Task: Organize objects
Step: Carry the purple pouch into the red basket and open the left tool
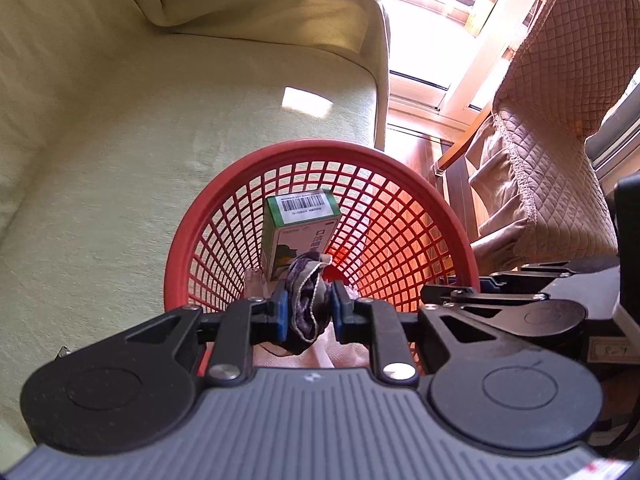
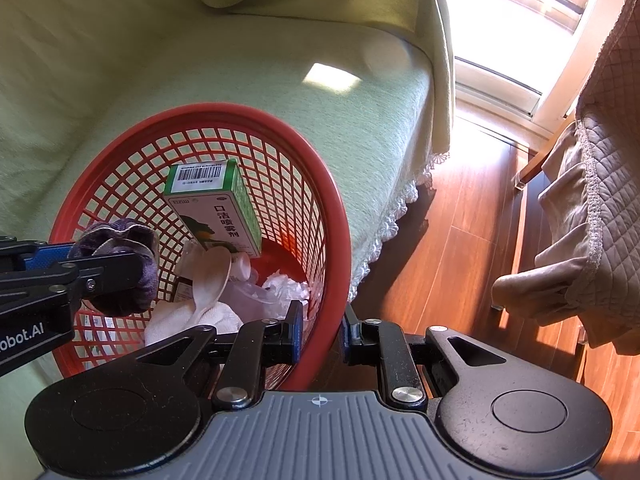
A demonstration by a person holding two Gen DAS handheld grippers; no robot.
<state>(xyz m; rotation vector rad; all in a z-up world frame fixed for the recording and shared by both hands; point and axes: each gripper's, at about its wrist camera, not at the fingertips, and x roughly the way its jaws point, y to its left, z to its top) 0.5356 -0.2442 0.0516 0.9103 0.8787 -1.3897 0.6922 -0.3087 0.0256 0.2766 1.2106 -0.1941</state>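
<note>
Fingers (image 1: 282,312) pinch scrunchie (image 1: 306,308) steeply over basket (image 1: 420,216).

Black claw (image 1: 307,312), blue pads (image 1: 281,314), silver screws.

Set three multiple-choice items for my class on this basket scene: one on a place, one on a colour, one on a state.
1. Where is the green box?
A. on the floor
B. inside the basket
C. on the sofa

2. What colour is the basket?
A. red
B. blue
C. white

3. What is the left gripper doing?
A. standing open and empty
B. gripping the basket rim
C. shut on a purple scrunchie

Answers: 1 B, the box leans against the mesh wall inside; 2 A, rim and mesh are red; 3 C, the scrunchie is pinched between its jaws above the basket.
</note>
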